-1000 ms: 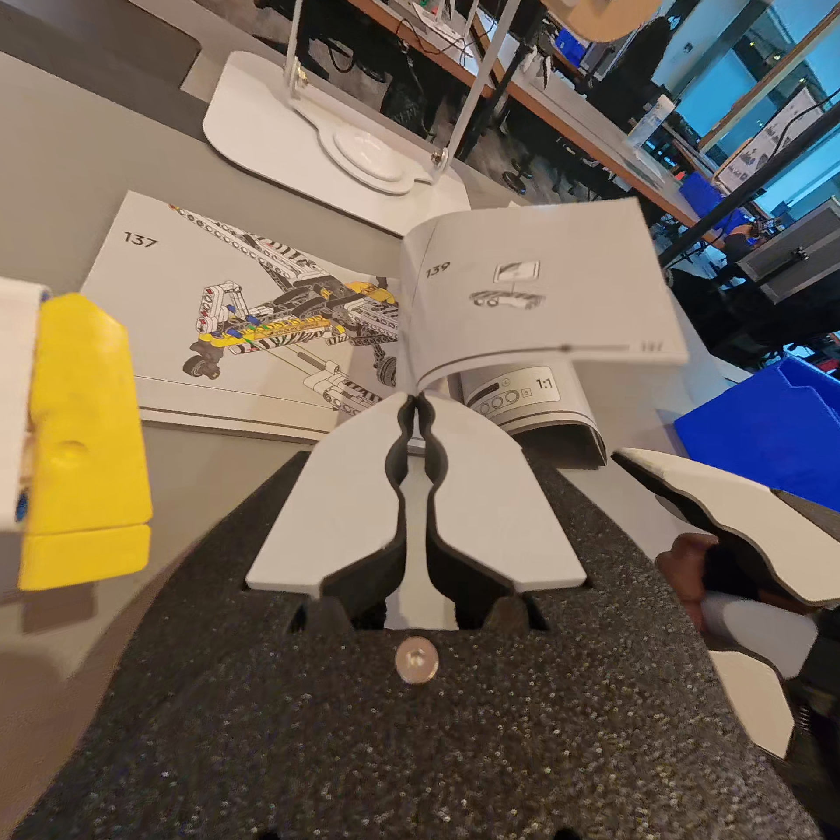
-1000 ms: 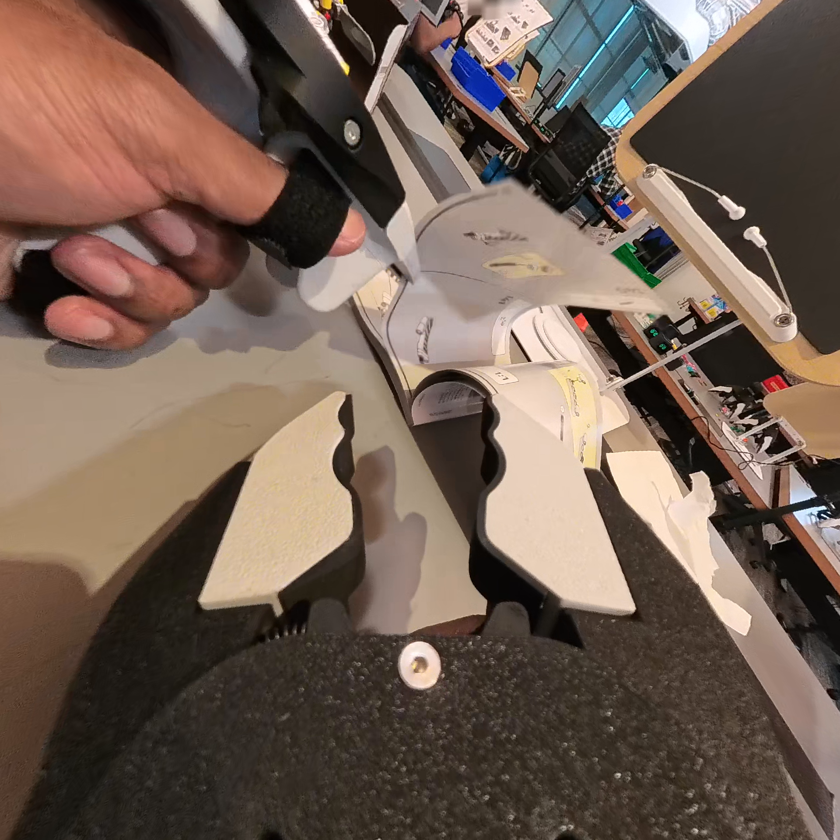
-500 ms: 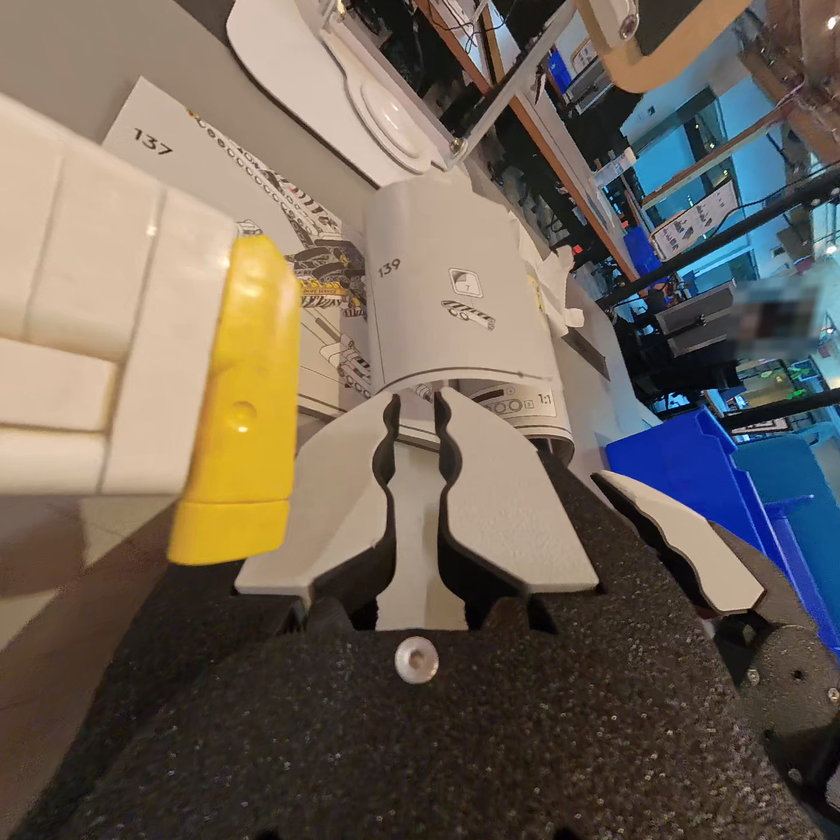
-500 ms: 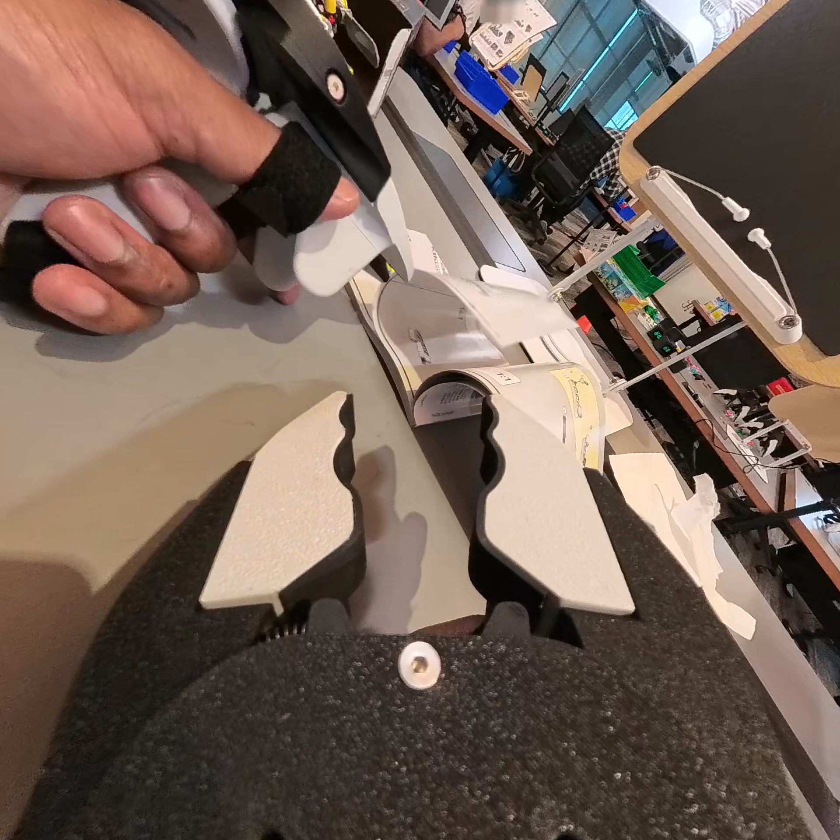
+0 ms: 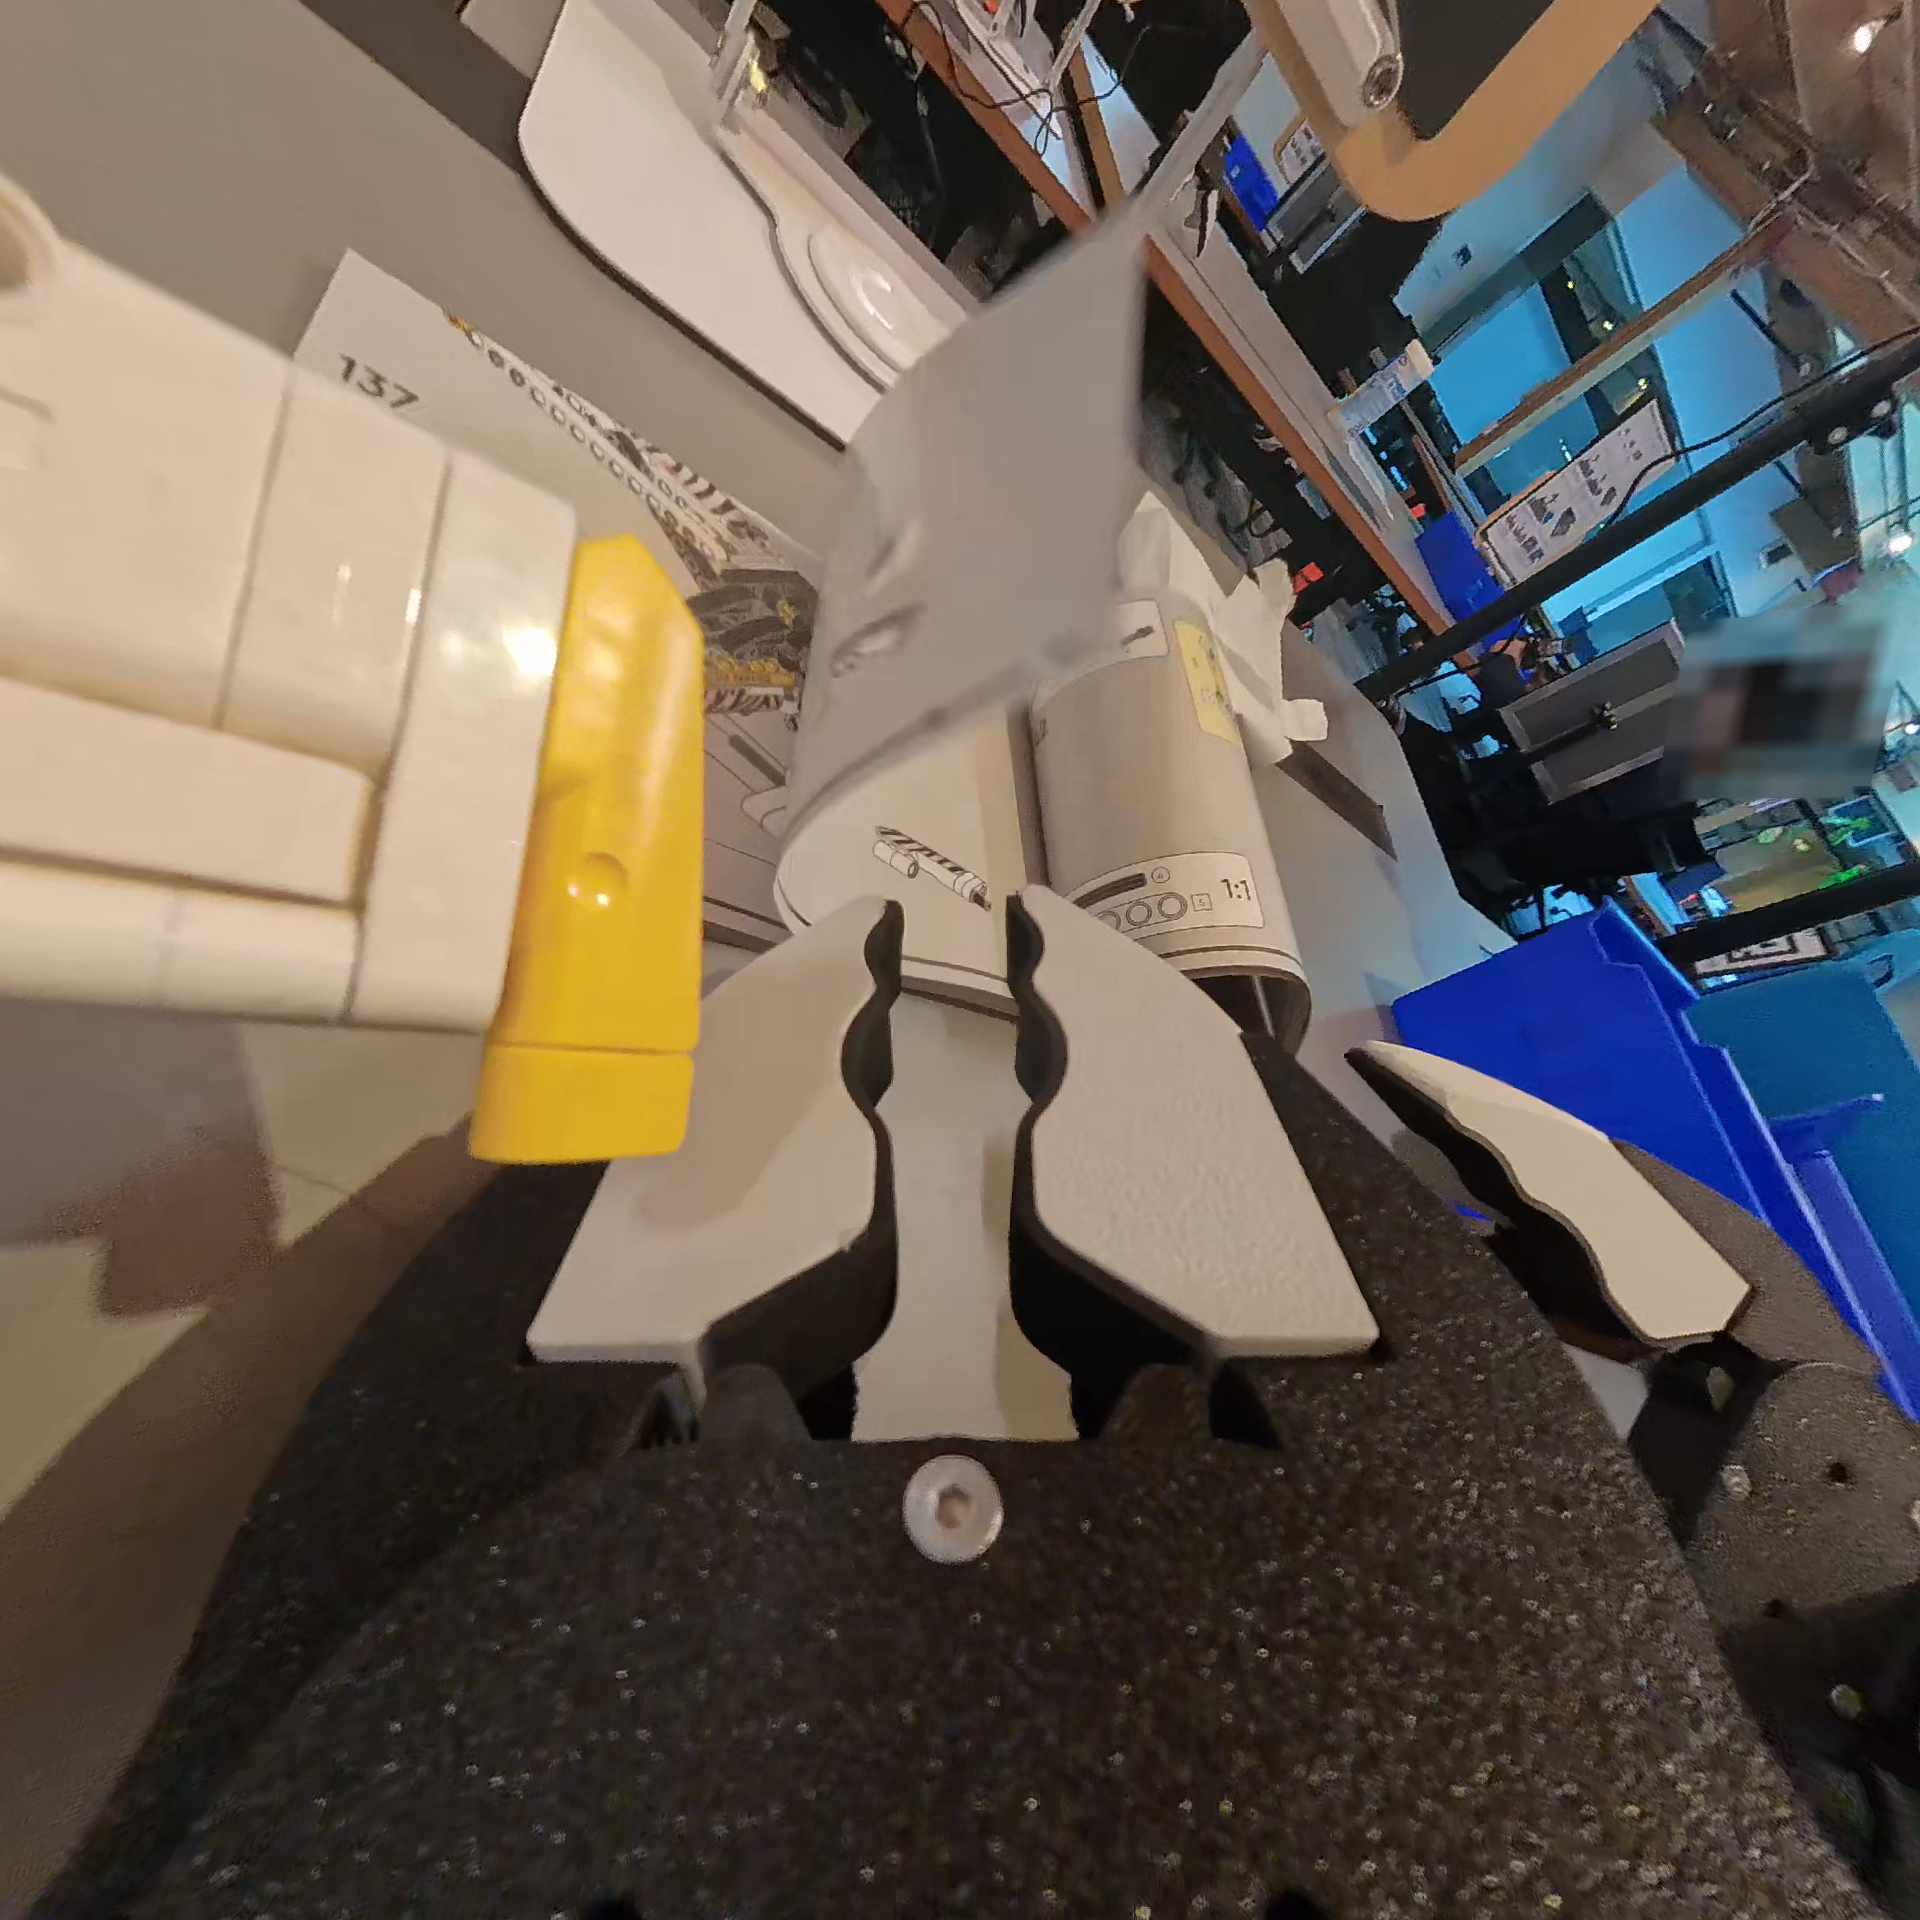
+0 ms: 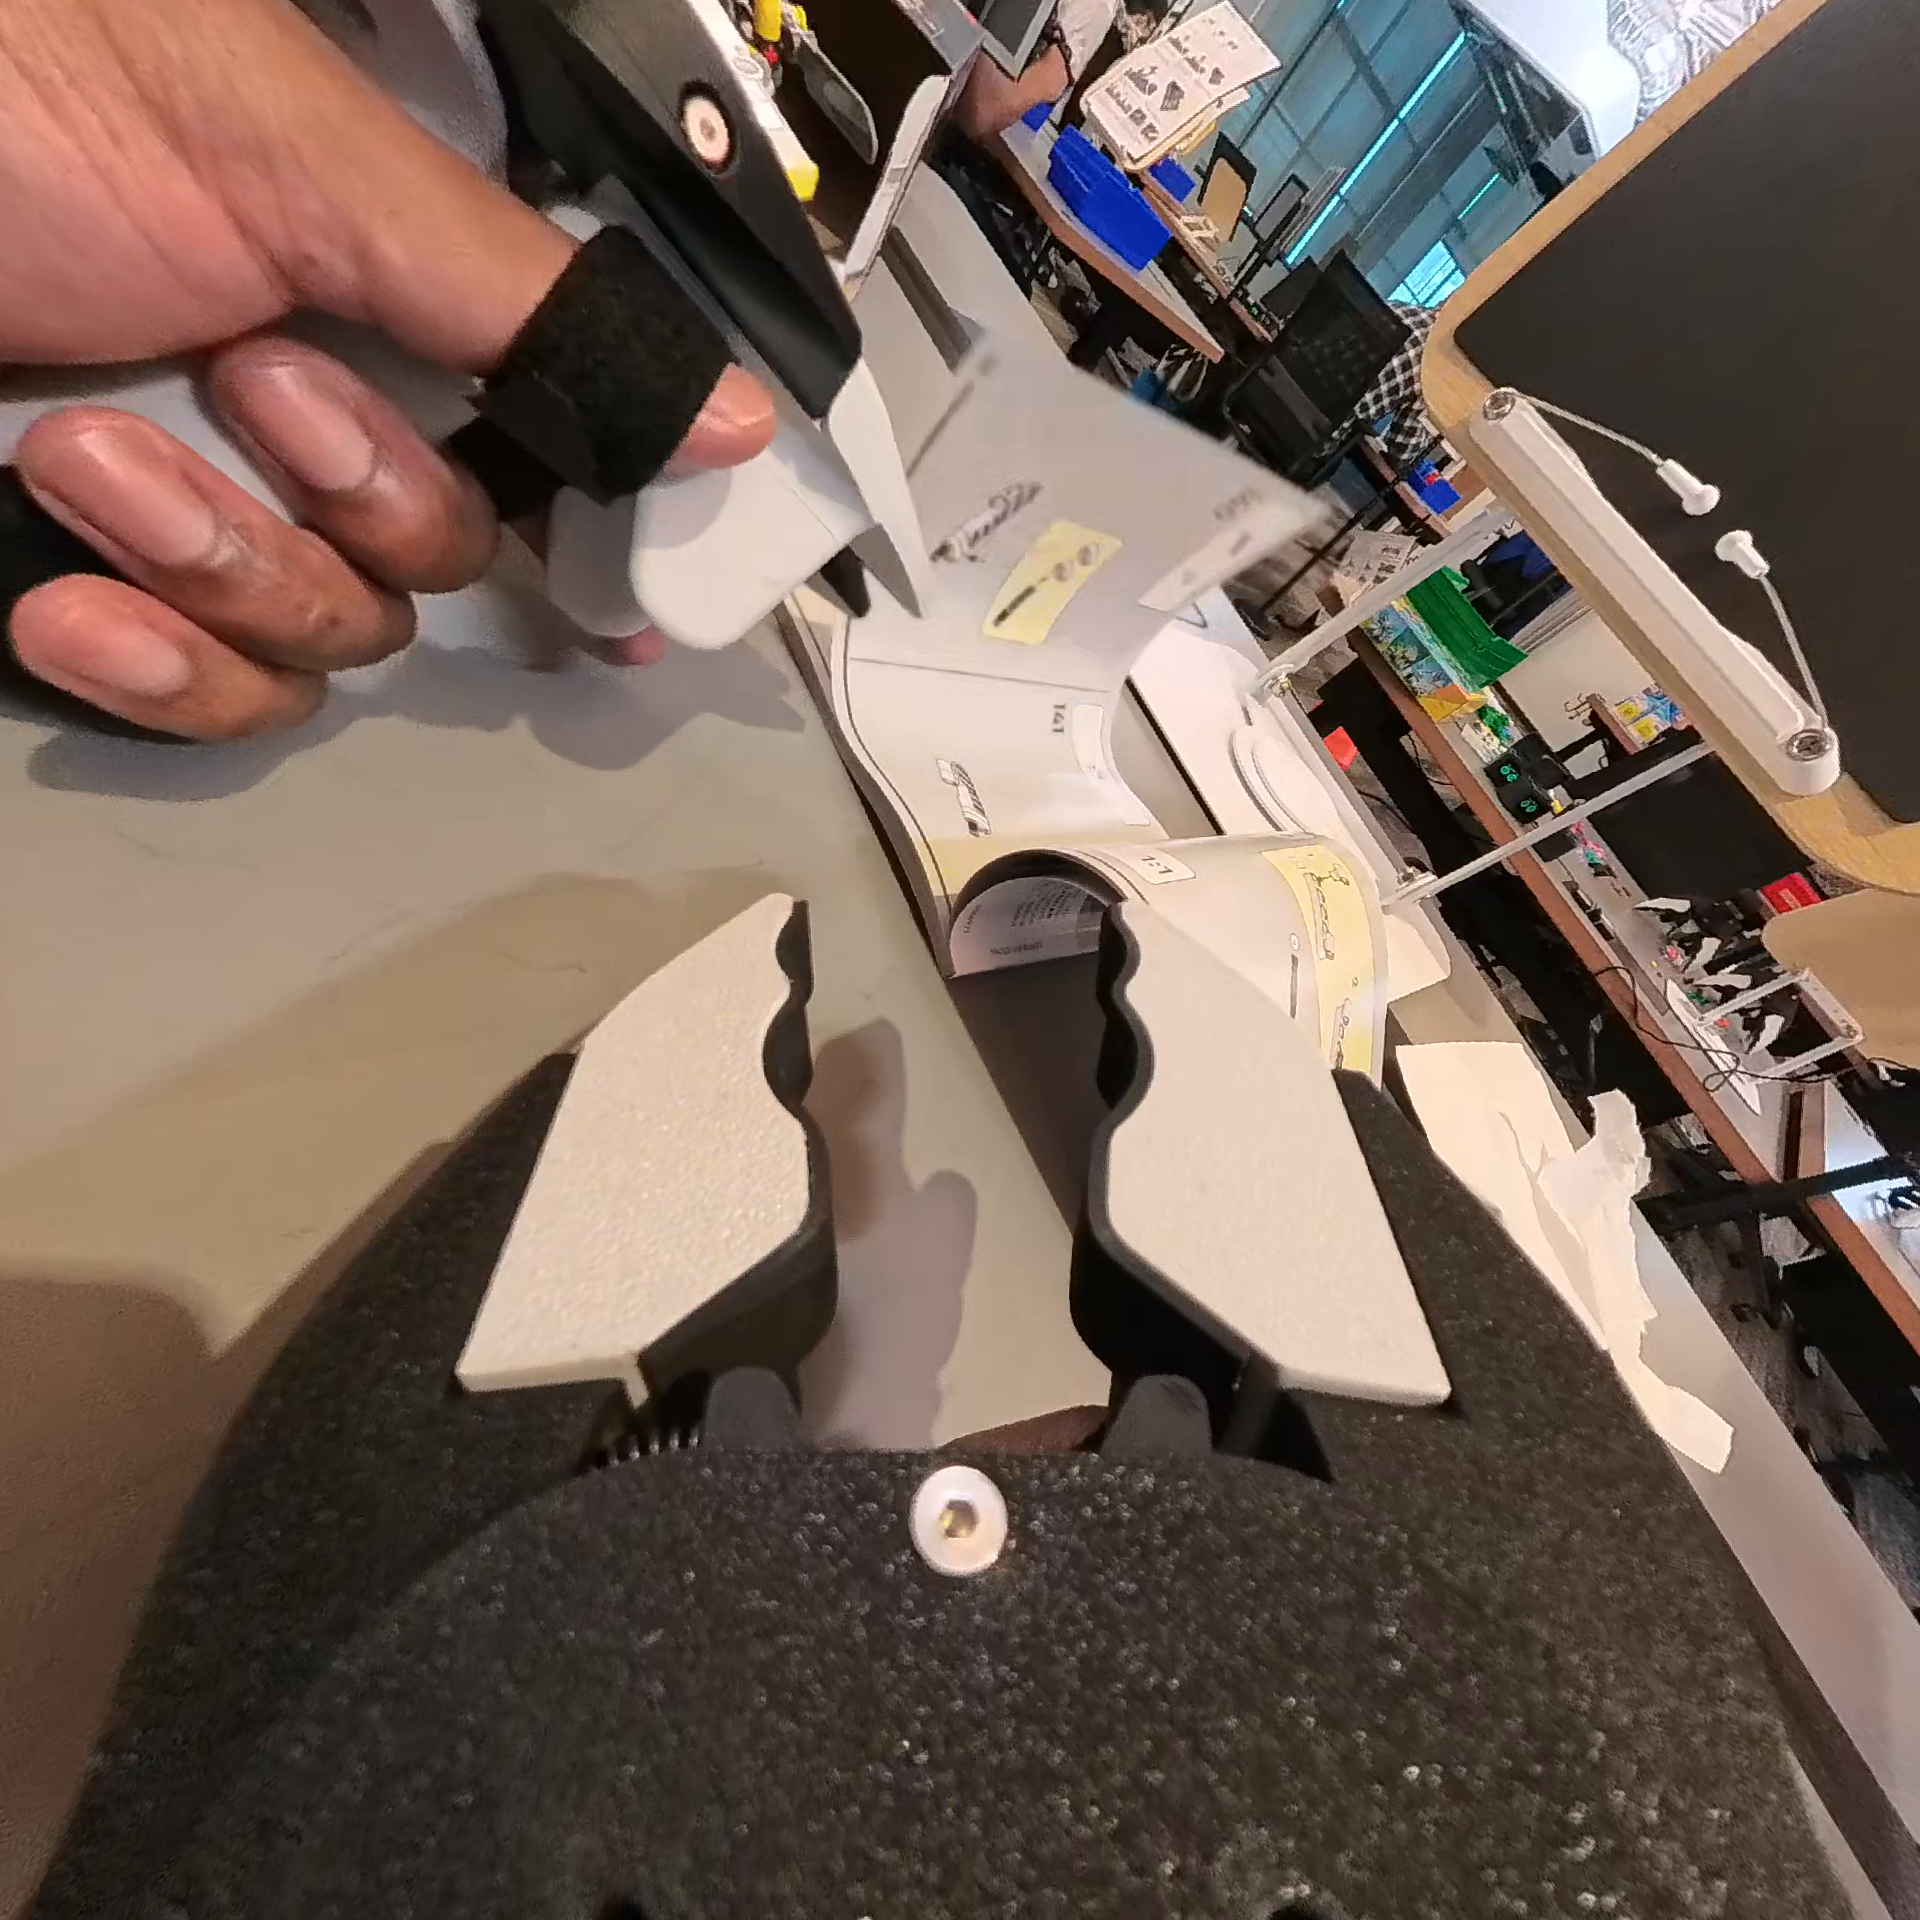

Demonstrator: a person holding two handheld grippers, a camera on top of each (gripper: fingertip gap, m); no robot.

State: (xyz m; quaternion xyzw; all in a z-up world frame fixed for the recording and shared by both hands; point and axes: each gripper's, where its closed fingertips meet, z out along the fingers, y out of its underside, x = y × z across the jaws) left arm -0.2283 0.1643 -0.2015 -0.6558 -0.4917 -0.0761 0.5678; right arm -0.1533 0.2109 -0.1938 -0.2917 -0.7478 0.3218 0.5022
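Grey table (image 6: pixel 312 935); blurred booklet page (image 5: pixel 987 540) perhaps just free of left tool (image 5: pixel 951 914).

Grey table (image 6: pixel 312 935) w/ open instruction booklet (image 6: pixel 997 748), white lamp base (image 5: pixel 665 208), crumpled paper (image 6: pixel 1558 1195) — blue bin (image 5: pixel 1621 1060).

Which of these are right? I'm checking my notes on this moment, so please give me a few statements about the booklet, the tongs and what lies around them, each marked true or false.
1. A booklet lies open on the table. True.
2. The right tongs are shut. False: their fingers stand wide apart, with bare table showing between them.
3. A blue bin stands near the booklet. True.
4. The left tongs clamp a yellow piece. False: the piece is off to their left, and their fingers stand apart.
5. A hand grips the left tongs. True.
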